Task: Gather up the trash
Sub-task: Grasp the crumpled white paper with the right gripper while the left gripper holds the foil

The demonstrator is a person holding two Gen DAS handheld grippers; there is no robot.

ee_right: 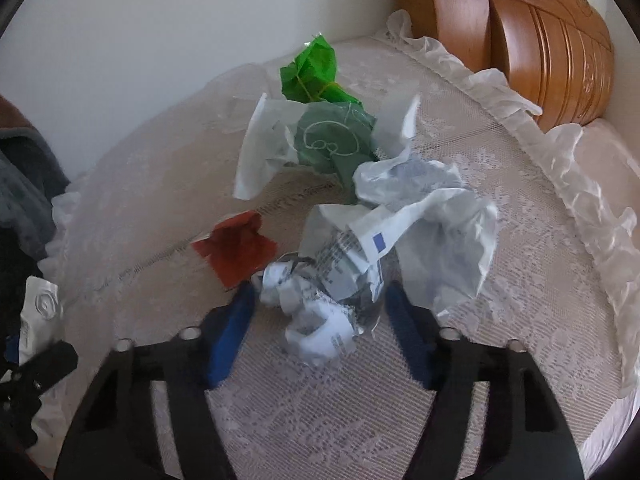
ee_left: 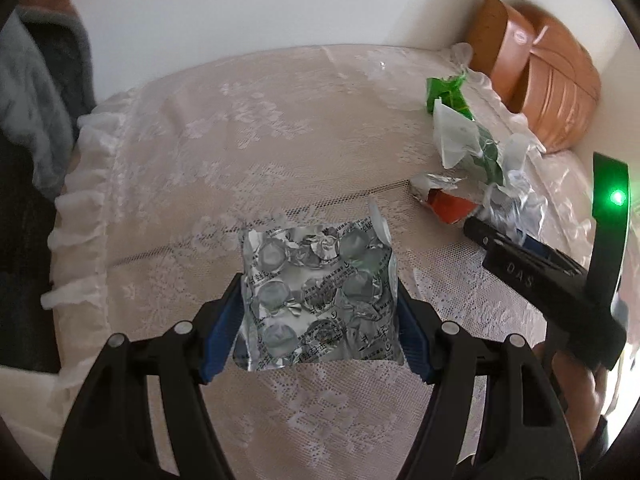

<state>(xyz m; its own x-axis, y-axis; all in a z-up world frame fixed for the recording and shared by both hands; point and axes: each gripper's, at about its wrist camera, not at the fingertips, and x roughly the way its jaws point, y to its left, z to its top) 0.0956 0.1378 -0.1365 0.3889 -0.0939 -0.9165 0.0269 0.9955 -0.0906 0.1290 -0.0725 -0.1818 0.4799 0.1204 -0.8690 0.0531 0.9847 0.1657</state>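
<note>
My left gripper [ee_left: 318, 292] is shut on a silver foil blister pack [ee_left: 320, 292], held between its blue pads above the lace cloth. My right gripper [ee_right: 318, 300] is open, its jaws on either side of a crumpled white printed wrapper [ee_right: 320, 304] that lies on the cloth. Behind it lie a red wrapper [ee_right: 236, 250], a dark green and white bag [ee_right: 332, 140], a bright green wrapper [ee_right: 310, 70] and crumpled white paper [ee_right: 432, 208]. The right gripper also shows in the left wrist view [ee_left: 480, 232], by the pile of trash [ee_left: 472, 168].
A white lace cloth [ee_left: 192, 152] with a ruffled edge covers the table. A brown wooden headboard [ee_right: 540, 40] stands at the back right against a white wall. Grey-blue fabric [ee_left: 36, 92] lies off the table's left side.
</note>
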